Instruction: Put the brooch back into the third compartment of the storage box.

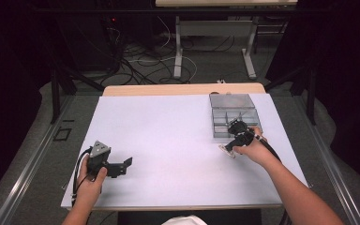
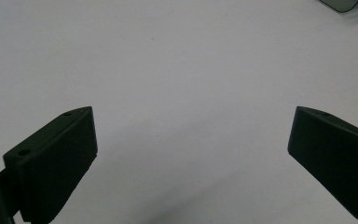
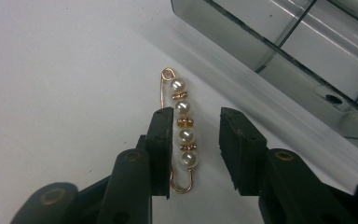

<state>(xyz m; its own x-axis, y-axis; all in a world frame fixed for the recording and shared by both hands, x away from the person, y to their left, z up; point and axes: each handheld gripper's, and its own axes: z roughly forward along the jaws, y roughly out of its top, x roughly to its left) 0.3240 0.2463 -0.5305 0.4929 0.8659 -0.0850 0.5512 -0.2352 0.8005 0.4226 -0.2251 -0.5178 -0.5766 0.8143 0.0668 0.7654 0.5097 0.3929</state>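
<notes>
High view: fixed above person's side, faces forward and down, far off, takes in whole white table (image 1: 168,140) plus floor beyond.
Left gripper view: low, close over bare tabletop, looks along own jaws.
Right gripper view: very close, angled down at tabletop beside grey compartment box (image 3: 303,42); box (image 1: 232,115) shared with high view.
</notes>
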